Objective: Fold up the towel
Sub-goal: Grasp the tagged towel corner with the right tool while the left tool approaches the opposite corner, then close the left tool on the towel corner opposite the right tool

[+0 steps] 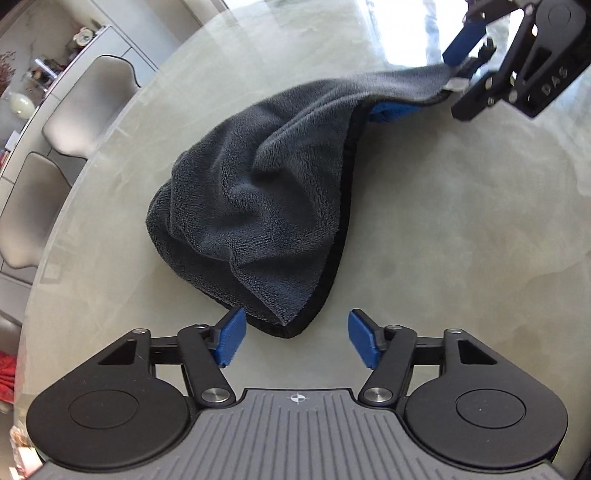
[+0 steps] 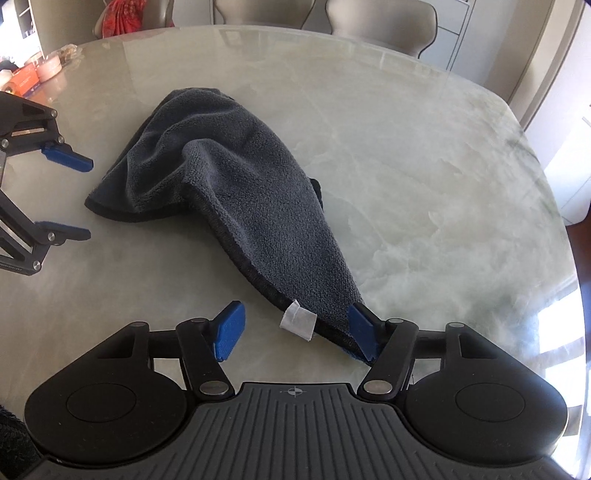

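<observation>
A dark grey towel [image 1: 258, 206] lies crumpled on the pale marble table [image 1: 461, 240]. In the left wrist view my left gripper [image 1: 295, 339] stands open, with a black-hemmed towel corner [image 1: 291, 328] between its blue pads; the left pad [image 1: 231, 338] sits right at the cloth and the right pad is apart. In the right wrist view my right gripper [image 2: 295, 334] is open too. The towel [image 2: 240, 184] runs down to a corner with a white tag [image 2: 298, 325] between the pads, draped against the right pad [image 2: 362, 334]. The left gripper [image 2: 89, 198] shows at the left edge.
Grey chairs [image 1: 88, 103] stand along the table's far side [image 2: 380, 22]. An orange box [image 2: 26, 79] and a pink container [image 2: 50, 68] sit at the far left of the table. Bare marble [image 2: 424, 166] spreads right of the towel up to the rounded edge.
</observation>
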Demonstrator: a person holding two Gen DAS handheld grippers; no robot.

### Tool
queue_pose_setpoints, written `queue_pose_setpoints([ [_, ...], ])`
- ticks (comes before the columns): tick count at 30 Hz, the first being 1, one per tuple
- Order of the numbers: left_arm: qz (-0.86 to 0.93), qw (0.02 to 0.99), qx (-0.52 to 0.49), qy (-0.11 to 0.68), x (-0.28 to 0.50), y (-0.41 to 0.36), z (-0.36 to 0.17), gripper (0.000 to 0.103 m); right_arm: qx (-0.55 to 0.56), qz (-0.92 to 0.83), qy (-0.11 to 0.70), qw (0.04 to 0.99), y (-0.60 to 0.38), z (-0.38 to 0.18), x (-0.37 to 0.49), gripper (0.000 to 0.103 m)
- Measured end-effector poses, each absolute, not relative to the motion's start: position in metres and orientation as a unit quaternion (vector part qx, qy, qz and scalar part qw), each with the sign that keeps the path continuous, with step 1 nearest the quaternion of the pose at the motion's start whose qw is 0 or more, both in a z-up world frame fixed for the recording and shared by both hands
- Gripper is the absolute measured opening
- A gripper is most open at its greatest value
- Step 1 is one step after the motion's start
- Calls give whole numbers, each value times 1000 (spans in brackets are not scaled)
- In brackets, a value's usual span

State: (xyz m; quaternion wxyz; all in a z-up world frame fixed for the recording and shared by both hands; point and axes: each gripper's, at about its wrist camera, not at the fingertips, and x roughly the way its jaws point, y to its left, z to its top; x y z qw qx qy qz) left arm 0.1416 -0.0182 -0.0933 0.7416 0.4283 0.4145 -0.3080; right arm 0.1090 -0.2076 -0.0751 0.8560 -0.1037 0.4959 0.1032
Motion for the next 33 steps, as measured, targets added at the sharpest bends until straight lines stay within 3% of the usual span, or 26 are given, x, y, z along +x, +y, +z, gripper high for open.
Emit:
queue_pose_setpoints([
  [9, -324, 724, 448, 412, 151, -25, -96, 52, -100, 105, 509, 848, -209, -81, 115, 63],
  [19, -325, 714, 461, 414, 160, -30, -97, 49, -106, 111, 508, 847, -209, -84, 119, 59],
  [24, -334, 709, 452, 427, 167, -30, -98, 25, -124, 114, 500, 849, -209, -86, 119, 47],
  [28, -336, 707, 455, 425, 167, -28, -98, 21, -123, 116, 494, 853, -212, -85, 119, 36],
  [33, -330, 713, 447, 428, 172, -28, -96, 16, -111, 126, 487, 857, -216, -81, 120, 16],
])
